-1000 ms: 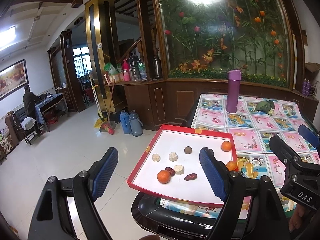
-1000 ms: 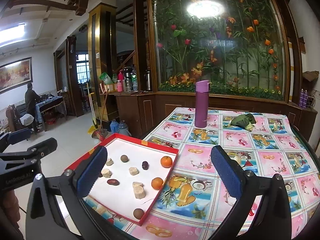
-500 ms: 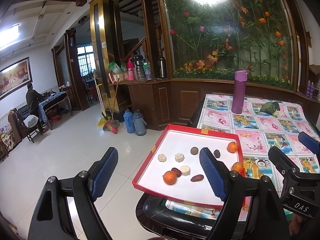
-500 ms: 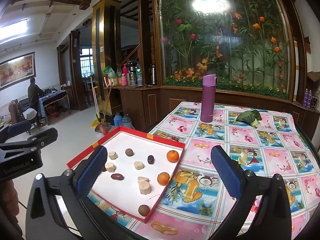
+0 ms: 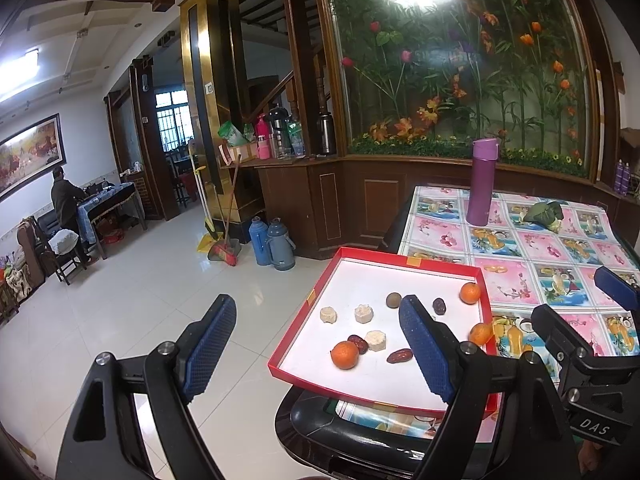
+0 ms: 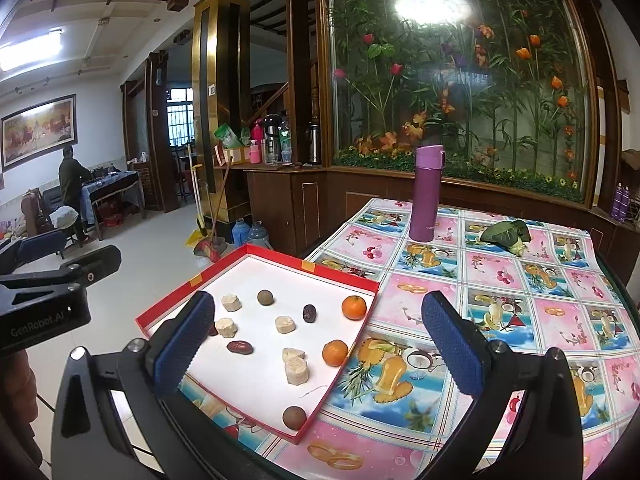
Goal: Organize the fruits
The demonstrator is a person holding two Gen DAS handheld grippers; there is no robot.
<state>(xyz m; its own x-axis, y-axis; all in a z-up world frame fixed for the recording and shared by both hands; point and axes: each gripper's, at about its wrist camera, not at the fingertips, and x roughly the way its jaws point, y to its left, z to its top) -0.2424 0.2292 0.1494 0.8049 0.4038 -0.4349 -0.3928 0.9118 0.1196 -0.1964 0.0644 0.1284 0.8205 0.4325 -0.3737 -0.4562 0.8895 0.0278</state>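
A red tray with a white floor (image 5: 408, 258) (image 6: 304, 262) sits at the table's left edge and overhangs it. It holds small oranges (image 5: 344, 355) (image 6: 353, 307) (image 6: 335, 352), dark red dates (image 5: 399, 355) (image 6: 239, 347), brown round fruits (image 6: 265, 297) (image 6: 294, 417) and pale cut chunks (image 5: 363, 313) (image 6: 295, 372). My left gripper (image 5: 320, 348) is open and empty, in front of the tray's near left corner. My right gripper (image 6: 320, 356) is open and empty, above the tray's near right side.
A purple flask (image 6: 427, 192) and a green leafy vegetable (image 6: 507, 235) stand farther back on the patterned tablecloth (image 6: 520, 280). Past the table's left edge is tiled floor (image 5: 140, 300) with two thermos jugs (image 5: 272, 242) and brooms. A person stands far left.
Both grippers have drifted slightly left and lower, so the tray and table sit further right and a little closer in the views. Both stay open. Nothing in the tray moved.
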